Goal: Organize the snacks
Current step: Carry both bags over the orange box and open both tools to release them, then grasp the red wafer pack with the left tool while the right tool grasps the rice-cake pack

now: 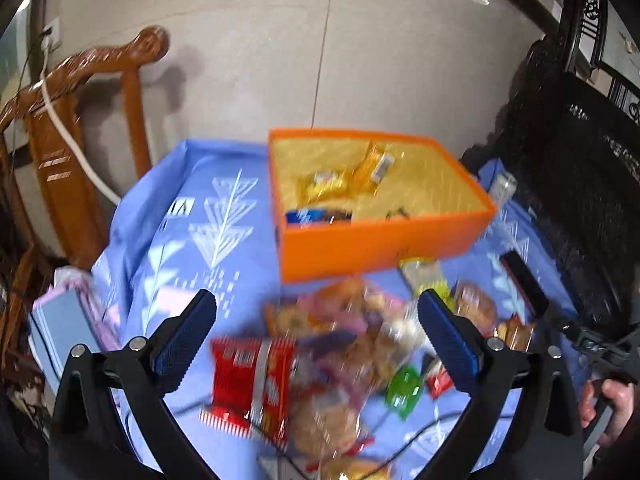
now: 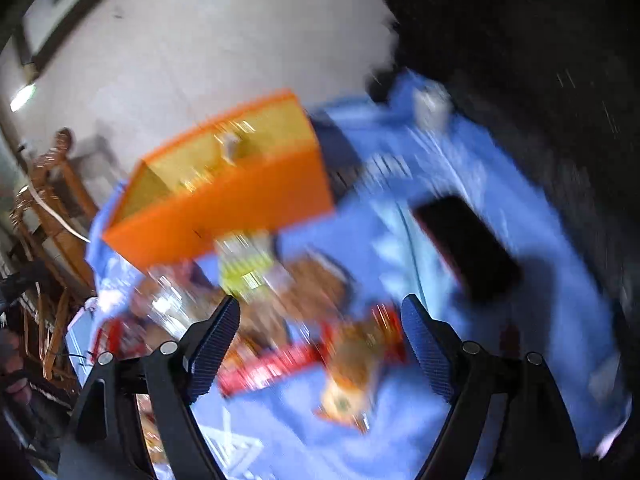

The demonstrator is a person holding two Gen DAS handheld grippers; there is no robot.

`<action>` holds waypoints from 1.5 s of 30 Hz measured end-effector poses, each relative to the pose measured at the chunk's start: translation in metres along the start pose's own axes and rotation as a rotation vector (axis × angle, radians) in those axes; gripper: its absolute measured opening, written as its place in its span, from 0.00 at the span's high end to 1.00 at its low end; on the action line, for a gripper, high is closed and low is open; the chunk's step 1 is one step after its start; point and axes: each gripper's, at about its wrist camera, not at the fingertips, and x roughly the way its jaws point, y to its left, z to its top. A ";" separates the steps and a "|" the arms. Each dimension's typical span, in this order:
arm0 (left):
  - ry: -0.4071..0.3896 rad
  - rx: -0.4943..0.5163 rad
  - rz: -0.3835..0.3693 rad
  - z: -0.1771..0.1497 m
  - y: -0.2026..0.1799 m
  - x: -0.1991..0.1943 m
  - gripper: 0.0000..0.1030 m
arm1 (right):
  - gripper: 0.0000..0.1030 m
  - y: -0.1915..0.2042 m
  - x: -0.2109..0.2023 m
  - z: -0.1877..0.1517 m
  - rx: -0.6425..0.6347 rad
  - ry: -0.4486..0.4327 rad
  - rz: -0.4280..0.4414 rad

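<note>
Left gripper: left gripper [image 1: 318, 330] with black arms and blue ribbed pads; jaws spread wide, nothing between the pads; it hangs over the snack pile.
Right gripper: right gripper [image 2: 320, 342], same build, jaws wide apart and empty; picture heavily motion-blurred.
Box: open orange rectangular box with yellow lining [image 1: 384, 240], at 12 o'clock from the left gripper, standing on the cloth. In the right wrist view it sits at about 11 o'clock [image 2: 224, 208].
Box contents: yellow wrapped snack packets [image 1: 324, 186] near the middle; a dark blue packet [image 1: 316, 216] against the near wall. Further contents too blurred to tell.
Snack pile: heap of mixed wrapped snacks [image 1: 340, 340] on the cloth, just in front of the box's near wall, between the left gripper's pads in the picture.
Red packet: red and white foil packet [image 1: 250, 384] at 7 o'clock of the pile.
Green item: small bright green wrapped sweet [image 1: 404, 390] at 5 o'clock of the pile.
Cloth: light blue cloth with white leaf print [image 1: 208, 216] covering the table.
Dark object: flat black rectangular object [image 2: 468, 248] on the cloth at 1 o'clock from the right gripper; identity cannot be told.
Chair: carved brown wooden chair [image 1: 80, 120] at 10 o'clock, against the pale wall.
Hand: a person's hand [image 1: 608, 408] at the lower right edge of the left wrist view.
</note>
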 end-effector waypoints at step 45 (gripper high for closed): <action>0.348 -0.094 0.052 -0.096 0.072 0.127 0.04 | 0.64 0.073 -0.023 -0.034 -0.153 -0.007 0.085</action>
